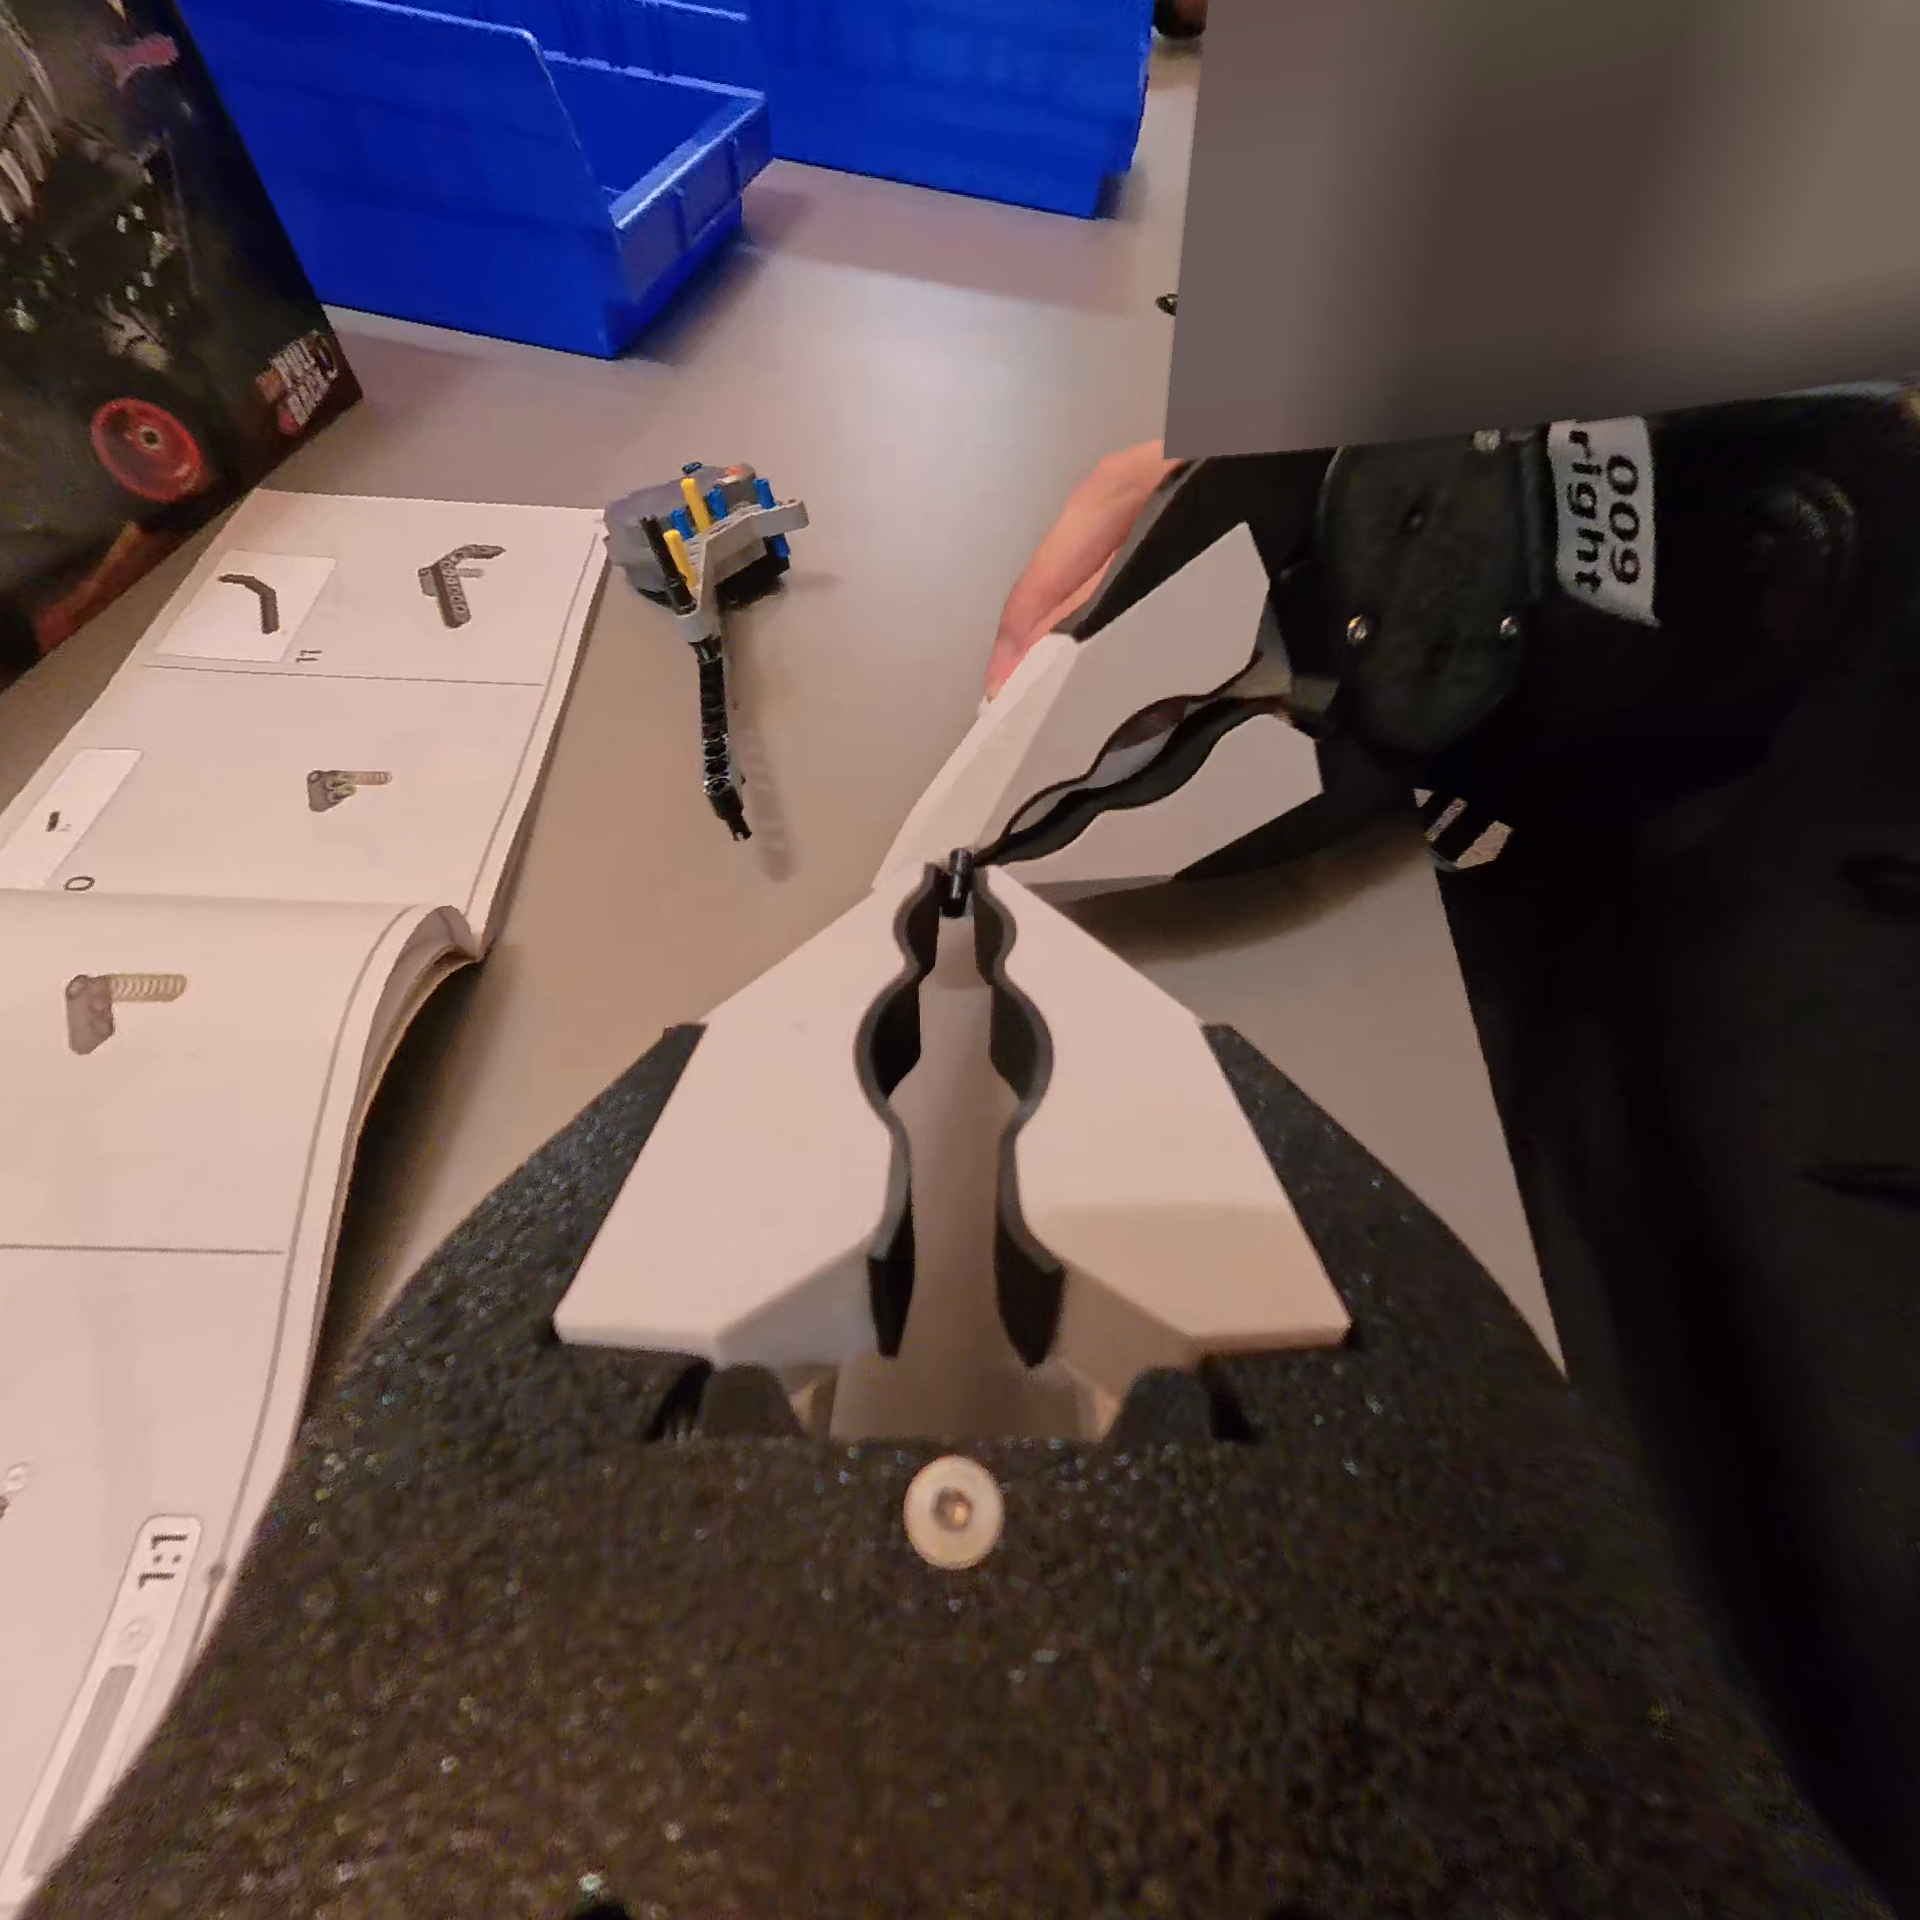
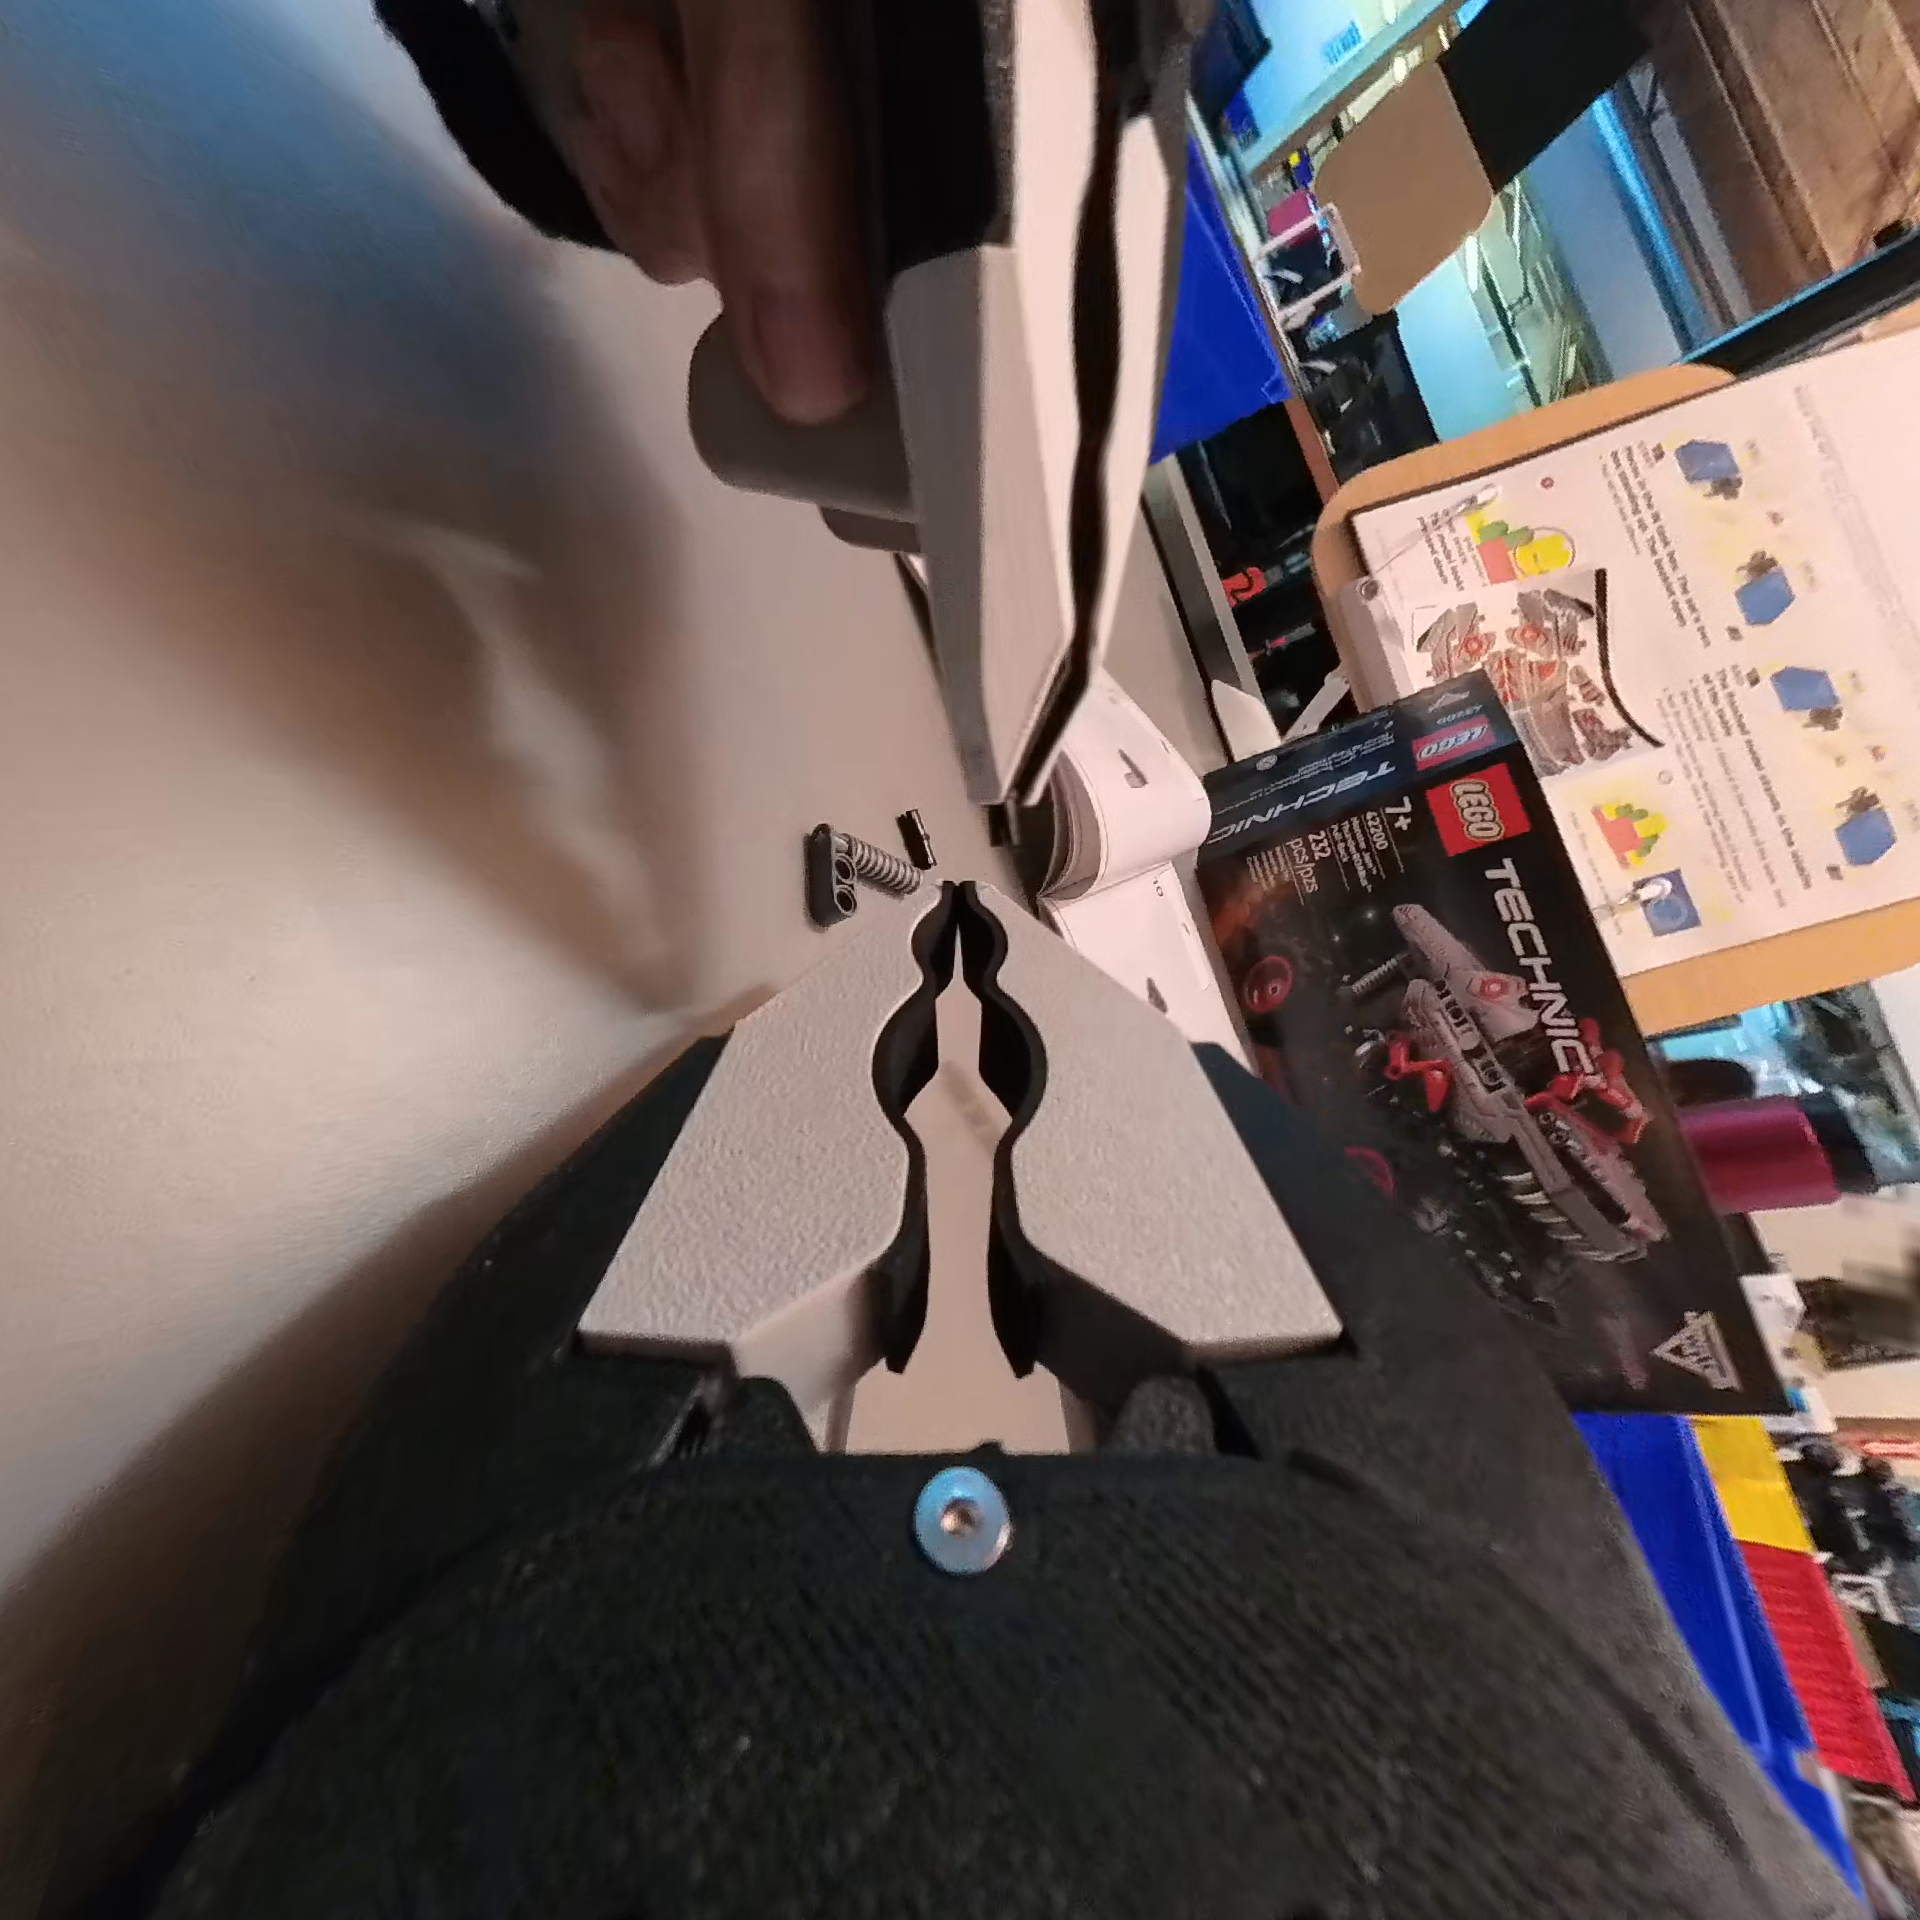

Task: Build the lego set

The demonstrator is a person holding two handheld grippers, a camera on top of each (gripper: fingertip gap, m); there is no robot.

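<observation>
1. Only the left wrist view shows the partly built model [image 1: 707, 540] — grey with blue and yellow pins and a black beam trailing from it — lying on the grey table [image 1: 914, 436] beside the open instruction booklet [image 1: 312, 727], with blue bins [image 1: 582, 177] behind it.
2. Only the right wrist view shows a dark grey piece with a spring [image 2: 857, 873] and a loose small black pin [image 2: 916, 837] lying on the table [image 2: 312, 1039] just beyond that gripper's tips, and it shows the set's box [image 2: 1507, 1039] face on.
3. The left gripper [image 1: 954, 883] has its tips pinched narrow on a small black connector pin [image 1: 954, 878], held above the table; farther back the black pads bow apart.
4. The right gripper [image 2: 958, 896] has its tips drawn together with nothing visible between them; in the left wrist view its tip [image 1: 997, 847] comes in from the right and sits just beside the held pin — whether it touches the pin cannot be told.
5. In the right wrist view the left gripper [image 2: 1003, 821] comes down from above, its tips closed on a small dark piece, with a person's fingers [image 2: 790, 312] on its body.
</observation>
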